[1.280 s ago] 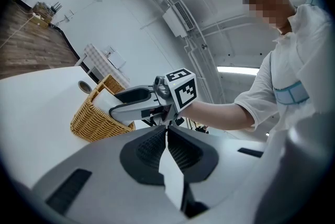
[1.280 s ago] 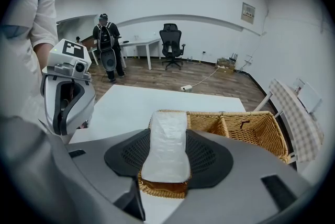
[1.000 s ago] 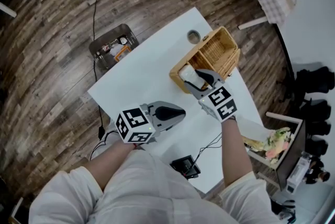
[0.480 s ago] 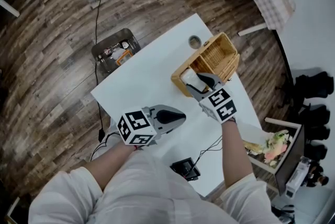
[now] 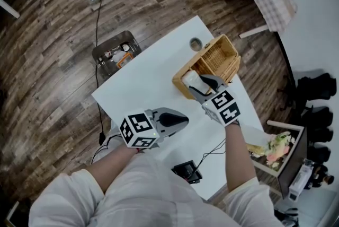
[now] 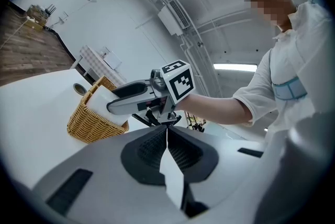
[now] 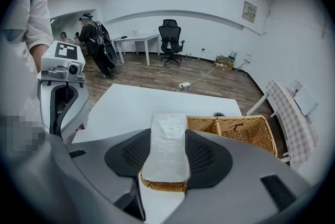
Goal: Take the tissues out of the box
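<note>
Clamping tissue pack (image 7: 166, 157): right hand-held gripper (image 7: 168, 134); left hand-held gripper (image 6: 167, 129) closed, own view.

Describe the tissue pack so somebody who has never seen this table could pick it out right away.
On the white table stands a wicker basket with two compartments. In the compartment nearer the person, a tissue pack stands on end, gripped by the right tongs. It is the one smooth, white, plastic-wrapped thing against the brown weave.
</note>
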Tool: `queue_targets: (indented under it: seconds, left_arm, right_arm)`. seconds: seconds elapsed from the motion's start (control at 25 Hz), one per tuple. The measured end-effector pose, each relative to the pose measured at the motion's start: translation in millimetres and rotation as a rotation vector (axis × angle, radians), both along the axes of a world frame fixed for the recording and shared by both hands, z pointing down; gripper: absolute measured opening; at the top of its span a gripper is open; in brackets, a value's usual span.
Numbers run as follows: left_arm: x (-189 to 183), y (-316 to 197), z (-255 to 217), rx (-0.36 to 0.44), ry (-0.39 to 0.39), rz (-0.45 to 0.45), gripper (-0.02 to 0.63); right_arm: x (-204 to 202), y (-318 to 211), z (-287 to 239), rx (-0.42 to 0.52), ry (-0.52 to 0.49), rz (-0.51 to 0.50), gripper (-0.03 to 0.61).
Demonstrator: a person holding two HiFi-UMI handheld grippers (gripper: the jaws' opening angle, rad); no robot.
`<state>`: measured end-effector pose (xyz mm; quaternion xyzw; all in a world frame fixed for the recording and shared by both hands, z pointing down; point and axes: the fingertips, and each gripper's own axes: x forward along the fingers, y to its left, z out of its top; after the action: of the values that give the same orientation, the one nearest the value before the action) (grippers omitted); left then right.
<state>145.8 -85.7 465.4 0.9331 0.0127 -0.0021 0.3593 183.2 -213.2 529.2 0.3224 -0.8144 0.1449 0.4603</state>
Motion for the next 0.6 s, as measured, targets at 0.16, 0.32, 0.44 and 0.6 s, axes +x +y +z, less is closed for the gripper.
queue_targets:
  seconds: [0.16, 0.32, 0.44, 0.6]
  left_arm:
    - [0.4, 0.7, -0.9, 0.005, 0.002, 0.003, 0.002]
    - [0.7, 0.8, -3.0, 0.009, 0.003, 0.004, 0.002]
    - [0.4, 1.9, -3.9, 0.01, 0.003, 0.004, 0.003]
    - [-0.3, 2.2, -3.7, 0.013, 0.003, 0.006, 0.002]
  right_arm:
    - [1.0, 1.6, -4.3, -0.004, 0.011, -0.005, 0.221]
    - [0.7, 0.3, -10.4, 0.006, 0.002, -0.002, 0.221]
    - [0.9, 1.2, -15.6, 0.008, 0.001, -0.001, 0.221]
    - [0.4, 1.0, -20.9, 0.016, 0.003, 0.0, 0.221]
